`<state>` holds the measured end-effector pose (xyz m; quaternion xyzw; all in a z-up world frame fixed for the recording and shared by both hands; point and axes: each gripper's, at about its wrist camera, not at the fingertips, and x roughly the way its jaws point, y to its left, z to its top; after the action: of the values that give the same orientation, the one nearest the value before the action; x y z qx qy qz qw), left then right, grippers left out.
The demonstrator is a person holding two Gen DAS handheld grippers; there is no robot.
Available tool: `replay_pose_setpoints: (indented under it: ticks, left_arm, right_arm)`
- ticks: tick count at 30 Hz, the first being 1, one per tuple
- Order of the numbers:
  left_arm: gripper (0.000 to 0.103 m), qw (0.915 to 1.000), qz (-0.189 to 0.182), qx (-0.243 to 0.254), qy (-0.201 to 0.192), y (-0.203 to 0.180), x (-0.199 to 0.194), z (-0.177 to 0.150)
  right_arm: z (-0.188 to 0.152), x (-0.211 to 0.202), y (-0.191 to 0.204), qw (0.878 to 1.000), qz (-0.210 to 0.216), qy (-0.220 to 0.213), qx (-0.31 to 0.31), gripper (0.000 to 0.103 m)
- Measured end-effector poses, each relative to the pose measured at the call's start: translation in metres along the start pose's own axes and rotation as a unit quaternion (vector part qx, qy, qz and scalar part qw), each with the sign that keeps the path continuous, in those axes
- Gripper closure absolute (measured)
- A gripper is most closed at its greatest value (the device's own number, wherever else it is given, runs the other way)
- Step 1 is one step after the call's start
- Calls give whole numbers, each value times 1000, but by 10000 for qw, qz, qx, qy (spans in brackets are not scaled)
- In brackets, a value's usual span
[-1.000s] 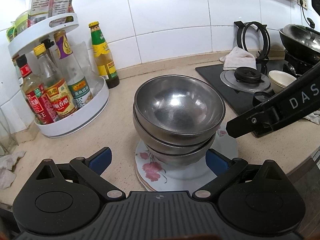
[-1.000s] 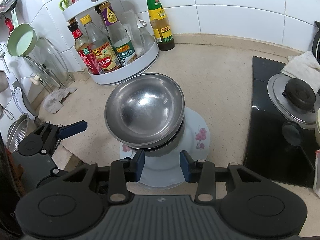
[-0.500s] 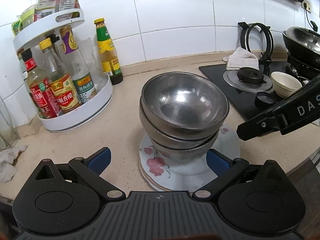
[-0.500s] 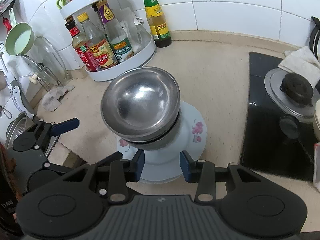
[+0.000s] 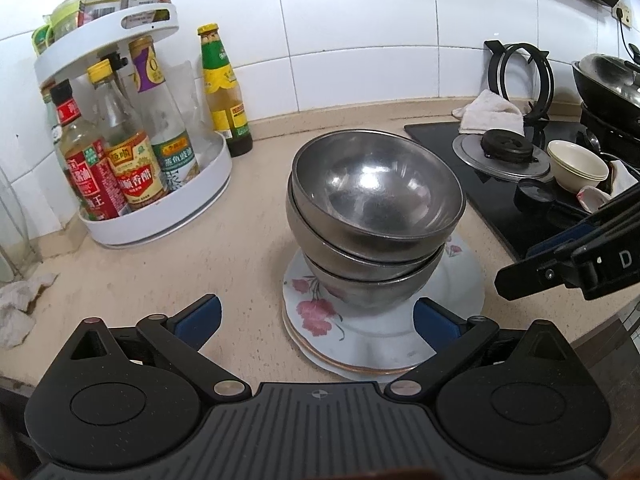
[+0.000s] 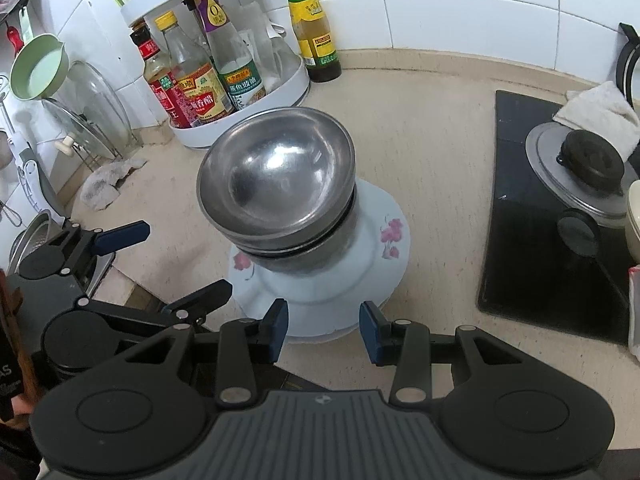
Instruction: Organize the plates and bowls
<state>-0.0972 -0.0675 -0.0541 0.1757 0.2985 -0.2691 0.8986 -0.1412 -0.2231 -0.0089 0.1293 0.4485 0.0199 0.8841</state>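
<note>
- Stack of steel bowls (image 5: 376, 216), three nested, sits on a pile of floral plates (image 5: 460, 280) on the beige countertop (image 5: 240, 220); the top bowl is empty and shiny inside
- The bowl stack leans a little; in the right wrist view it overhangs the plates (image 6: 380, 252) toward the left
- Left gripper (image 5: 316, 316) jaws spread wide, nothing between the pads; its right blue fingertip sits over the near rim of the plates, whether touching cannot be told, and the left fingertip is over bare counter
- Right gripper (image 6: 323, 330) jaws parted, released, near the plates' front edge; nothing is pinched between the pads
- In the left wrist view the right gripper shows as a black finger at the right edge, close by the plates
- Two-tier white rack (image 5: 160, 216) with sauce bottles stands back left, well apart from the bowls; one yellow-labelled bottle (image 5: 224, 92) stands beside it against the tiled wall
- Black hob (image 5: 500, 184) to the right, with a burner cap, a cream bowl (image 5: 576, 166) and a white cloth (image 5: 492, 114)
- Crumpled tissue (image 6: 108, 184) lies on the counter at the left
</note>
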Motion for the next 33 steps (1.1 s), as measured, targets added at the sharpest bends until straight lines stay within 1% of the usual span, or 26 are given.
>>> replay_pose_setpoints:
  ticks: [5,9,18,20,26,33]
  left_arm:
    - [0,10000,-1,-4,40,-2,-1,-2]
    - [0,10000,13,-33,56,-2,-1,-4]
    - [0,9994,19,-316,99,4,-6,-11]
    - [0,9991,30,-386,145,5,-6,-13]
    - [0,9976,128,-620,291,7,-4,-19]
    - [0,9958,199,-799,389,4,-2,-25]
  right_arm:
    - [-5,0,0,10000,-3,26,-6,65]
    - [-9,-1,4,9999,-4,10,-127,65]
    - [-21,-3,5,9998,52,-20,-169,64]
    - [-22,-2,6,9998,79,-2,-175,60]
    - [-22,0,10,9995,44,-98,-287,60]
    - [-25,2,3,9995,58,-58,-305,60]
